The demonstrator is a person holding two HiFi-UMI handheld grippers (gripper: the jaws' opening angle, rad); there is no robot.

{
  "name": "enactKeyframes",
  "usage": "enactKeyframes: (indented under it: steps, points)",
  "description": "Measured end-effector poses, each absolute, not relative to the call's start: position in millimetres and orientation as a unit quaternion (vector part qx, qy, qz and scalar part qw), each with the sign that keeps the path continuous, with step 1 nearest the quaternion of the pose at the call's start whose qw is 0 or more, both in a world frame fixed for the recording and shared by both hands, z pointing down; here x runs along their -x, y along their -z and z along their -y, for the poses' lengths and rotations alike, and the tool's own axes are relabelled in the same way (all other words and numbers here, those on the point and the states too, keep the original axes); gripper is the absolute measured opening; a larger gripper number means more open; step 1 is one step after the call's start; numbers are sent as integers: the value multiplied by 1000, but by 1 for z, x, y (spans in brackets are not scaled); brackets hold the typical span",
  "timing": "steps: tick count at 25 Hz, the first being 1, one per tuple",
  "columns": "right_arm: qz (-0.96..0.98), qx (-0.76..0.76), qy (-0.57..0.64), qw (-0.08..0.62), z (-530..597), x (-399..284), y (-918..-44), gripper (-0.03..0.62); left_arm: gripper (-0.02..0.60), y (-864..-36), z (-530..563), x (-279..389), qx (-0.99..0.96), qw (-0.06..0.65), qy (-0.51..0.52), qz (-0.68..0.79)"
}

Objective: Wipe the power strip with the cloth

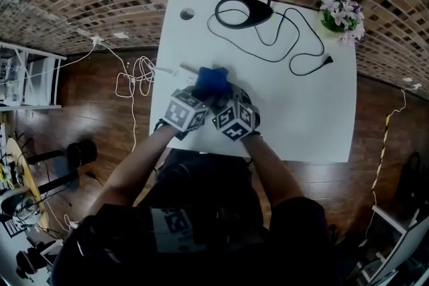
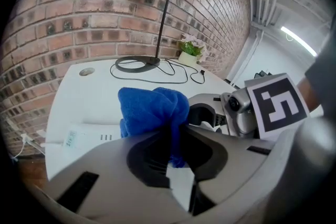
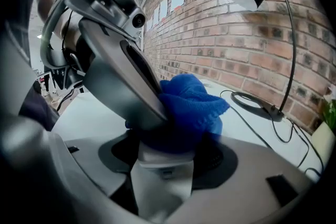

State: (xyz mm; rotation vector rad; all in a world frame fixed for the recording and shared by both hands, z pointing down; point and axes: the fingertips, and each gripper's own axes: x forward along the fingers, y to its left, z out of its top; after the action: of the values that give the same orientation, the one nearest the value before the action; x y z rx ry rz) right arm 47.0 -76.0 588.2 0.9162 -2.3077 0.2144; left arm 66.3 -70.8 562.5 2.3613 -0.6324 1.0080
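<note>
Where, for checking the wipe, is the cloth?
Head view: the cloth lies left of table centre, pinched by the left hand-held gripper, atop the power strip.

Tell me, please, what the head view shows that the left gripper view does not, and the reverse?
Only the head view: the floor, a cable lying on it, and the person's arms. Only the left gripper view: a ceiling light, and the left gripper shut on the cloth. Both: the cloth, strip, lamp base, flowers and table.
</note>
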Motion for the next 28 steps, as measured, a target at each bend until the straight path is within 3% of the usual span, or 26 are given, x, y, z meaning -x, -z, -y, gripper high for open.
enactKeyframes:
  steps: [28]
  points:
    - [875, -353, -119, 310, 76, -45, -584, 295, 46, -552, 123, -5, -903, 170, -344, 193]
